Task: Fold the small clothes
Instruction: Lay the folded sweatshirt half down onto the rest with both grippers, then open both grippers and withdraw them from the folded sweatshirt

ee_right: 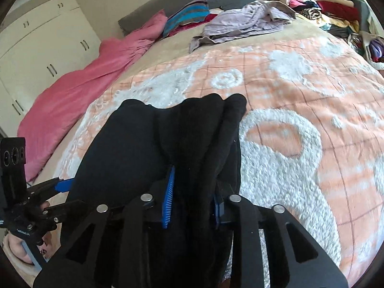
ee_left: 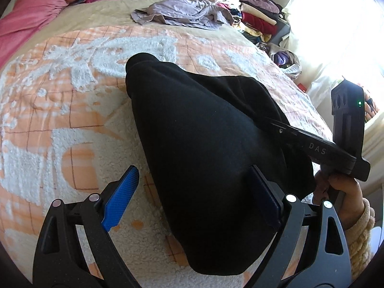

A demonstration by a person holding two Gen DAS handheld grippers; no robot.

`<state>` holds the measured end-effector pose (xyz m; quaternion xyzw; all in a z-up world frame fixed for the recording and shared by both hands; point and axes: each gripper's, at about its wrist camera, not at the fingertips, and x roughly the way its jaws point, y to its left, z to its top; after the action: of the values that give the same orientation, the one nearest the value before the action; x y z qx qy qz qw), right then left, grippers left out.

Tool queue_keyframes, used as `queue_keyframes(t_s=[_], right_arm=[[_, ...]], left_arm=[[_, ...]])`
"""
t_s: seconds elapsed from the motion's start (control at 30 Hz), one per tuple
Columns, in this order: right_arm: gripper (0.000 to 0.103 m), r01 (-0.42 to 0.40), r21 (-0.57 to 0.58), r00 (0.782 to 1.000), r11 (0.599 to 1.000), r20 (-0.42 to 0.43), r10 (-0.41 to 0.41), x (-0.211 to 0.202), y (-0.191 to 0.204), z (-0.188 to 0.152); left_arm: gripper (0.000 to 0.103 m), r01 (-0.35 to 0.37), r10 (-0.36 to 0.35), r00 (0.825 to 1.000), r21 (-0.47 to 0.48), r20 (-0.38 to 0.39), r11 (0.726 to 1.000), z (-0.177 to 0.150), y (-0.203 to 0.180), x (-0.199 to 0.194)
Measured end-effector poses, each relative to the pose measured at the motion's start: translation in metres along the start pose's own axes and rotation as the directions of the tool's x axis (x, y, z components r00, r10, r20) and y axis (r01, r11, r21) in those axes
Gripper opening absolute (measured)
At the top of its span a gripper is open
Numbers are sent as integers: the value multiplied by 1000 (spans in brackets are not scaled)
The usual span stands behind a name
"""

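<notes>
A small black fleece garment (ee_left: 199,144) lies bunched on the orange and white bedspread (ee_left: 60,100). My left gripper (ee_left: 192,201) is open, its blue pads wide apart, with the right pad resting on the black cloth and the left pad over bare bedspread. My right gripper (ee_right: 193,201) is shut on a thick fold of the black garment (ee_right: 168,134), which drapes forward from between its blue pads. The right gripper also shows in the left wrist view (ee_left: 312,144) reaching into the cloth from the right. The left gripper shows at the left edge of the right wrist view (ee_right: 60,187).
A crumpled lilac garment (ee_left: 182,12) lies at the far side of the bed. A pile of folded clothes (ee_left: 252,12) stands at the far right. A pink blanket (ee_right: 79,91) runs along the bed's left side. White wardrobes (ee_right: 43,48) stand beyond it.
</notes>
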<state>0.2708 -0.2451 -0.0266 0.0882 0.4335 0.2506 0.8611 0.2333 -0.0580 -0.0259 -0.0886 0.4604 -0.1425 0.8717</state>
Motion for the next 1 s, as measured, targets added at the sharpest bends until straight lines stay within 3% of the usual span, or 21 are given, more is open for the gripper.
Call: queue_keyframes(t_s=[0.33,0.5,0.6,0.8,0.9,1.0], right_arm=[[46,112,-11,993,994,34,-112,-20,11,-17],[50,151,-11,987,989,59,-150,-36,17,-31],[64,185,-12,980,983,71,-183,-45,20,-37],[67,204,4,974,979,94,-204,-60,21,-52],[81,272,-30,956,962,123,-266,-70,30,-57],[84,322,-67,936,944,172,-307,-84,41,-65]], left_arm=[[84,8,-8,1000,-6,7,1000,-6,2,-4],[84,12,-12,1000,-11,9,1000,-11,2,-8],[84,10,-10,1000,-6,13,1000,-15,2,-11],[84,3,-3,1000,20,25,1000,-21,-2,-19],[84,-9,8,1000,34,31,999,-25,-4,-22],[84,-17,16,999,42,33,999,-28,-6,-26]])
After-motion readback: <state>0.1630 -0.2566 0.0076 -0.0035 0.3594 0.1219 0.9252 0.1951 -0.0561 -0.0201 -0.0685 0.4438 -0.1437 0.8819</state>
